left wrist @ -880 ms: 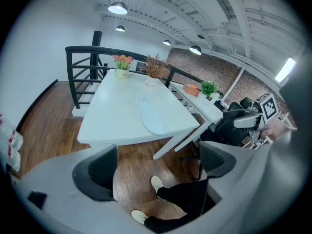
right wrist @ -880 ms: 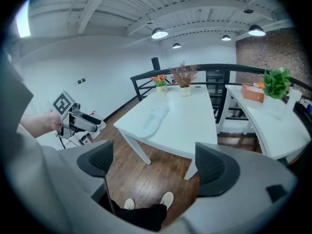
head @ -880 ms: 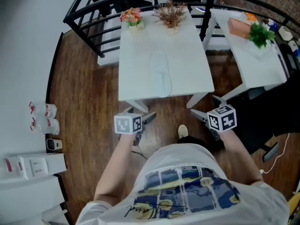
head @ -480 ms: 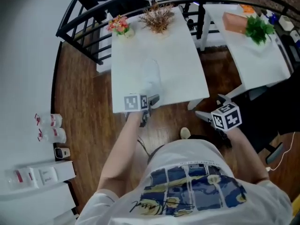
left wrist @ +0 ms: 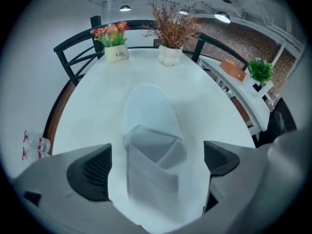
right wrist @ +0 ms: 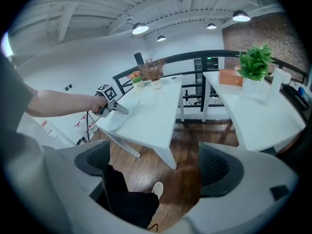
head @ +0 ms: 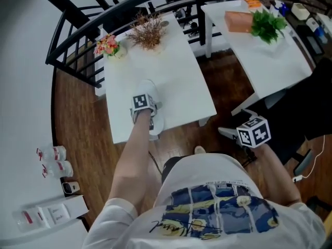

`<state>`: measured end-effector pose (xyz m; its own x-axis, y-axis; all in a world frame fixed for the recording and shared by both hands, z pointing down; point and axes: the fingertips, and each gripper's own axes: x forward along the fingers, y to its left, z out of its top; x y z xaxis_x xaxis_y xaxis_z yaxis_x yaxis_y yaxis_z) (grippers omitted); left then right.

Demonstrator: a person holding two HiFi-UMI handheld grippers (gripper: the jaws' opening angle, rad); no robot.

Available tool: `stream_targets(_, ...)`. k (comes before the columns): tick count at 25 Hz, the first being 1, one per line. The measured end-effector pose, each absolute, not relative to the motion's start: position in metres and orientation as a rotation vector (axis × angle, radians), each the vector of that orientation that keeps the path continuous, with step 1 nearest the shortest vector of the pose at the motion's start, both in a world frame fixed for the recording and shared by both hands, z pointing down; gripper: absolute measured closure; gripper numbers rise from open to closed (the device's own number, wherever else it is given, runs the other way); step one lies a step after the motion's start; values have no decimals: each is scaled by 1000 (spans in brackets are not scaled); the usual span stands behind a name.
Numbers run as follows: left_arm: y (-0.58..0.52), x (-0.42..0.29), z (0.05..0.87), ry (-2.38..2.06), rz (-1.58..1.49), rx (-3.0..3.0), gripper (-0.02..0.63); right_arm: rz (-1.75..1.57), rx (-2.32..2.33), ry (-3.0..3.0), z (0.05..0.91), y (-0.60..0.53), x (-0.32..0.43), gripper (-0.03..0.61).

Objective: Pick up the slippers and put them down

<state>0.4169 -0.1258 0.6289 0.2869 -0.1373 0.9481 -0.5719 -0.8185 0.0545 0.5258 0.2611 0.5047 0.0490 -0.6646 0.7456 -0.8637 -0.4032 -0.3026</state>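
Note:
A white slipper [left wrist: 151, 145] lies on the white table [left wrist: 97, 96], toe end away from me. My left gripper [left wrist: 158, 162] points steeply down over it, jaws spread wide, one pad on each side of the slipper's near half. The pads do not visibly press on it. In the head view the left gripper [head: 151, 115] sits over the slipper [head: 149, 86] near the table's [head: 176, 82] front edge. My right gripper [head: 236, 122] hangs open and empty over the wooden floor, right of the table. From the right gripper [right wrist: 158, 167] view I see only floor between the jaws.
A flower pot [head: 109, 45] and a vase of dried stems [head: 148, 32] stand at the table's far end. A second white table [head: 264, 56] with a green plant [head: 265, 25] stands to the right. Black railing [head: 83, 30] runs behind. Bottles [head: 52, 160] sit on the floor at the left.
My left gripper has gone from below the table's front edge up and forward over the table, and now straddles the slipper. The right gripper has stayed over the floor.

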Motion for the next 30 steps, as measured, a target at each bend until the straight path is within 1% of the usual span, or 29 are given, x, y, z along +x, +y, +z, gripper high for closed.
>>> stream_targets(3, -131, 420, 649, -680, 1646, 2140, 28, 1300, 2122, -1536, 505, 275, 536, -5)
stream_targets(5, -128, 423, 661, -675, 1662, 2113, 23, 1316, 2138, -1522, 507, 282, 542, -5)
stream_targets(8, -124, 427, 662, -617, 1632, 2115, 55, 1339, 2154, -1506, 510, 290, 547, -5)
stream_targets(9, -123, 427, 660, -601, 1636, 2127, 103, 1346, 2157, -1503, 511, 292, 547, -5)
stream_targets(10, -123, 427, 659, -591, 1646, 2139, 137, 1351, 2156, -1503, 512, 293, 548, -5)
stream_targets(14, -121, 423, 653, -595, 1656, 2166, 150, 1331, 2144, -1529, 510, 287, 551, -5)
stream_targets(19, -112, 420, 636, -563, 1588, 2205, 156, 1289, 2103, -1590, 505, 267, 547, -5)
stream_targets(22, -109, 412, 621, -559, 1527, 2218, 181, 1257, 2075, -1633, 503, 253, 541, -5)
stream_targets(30, -114, 345, 574, -591, 1376, 2249, 186, 1195, 1929, -1771, 498, 208, 488, -5)
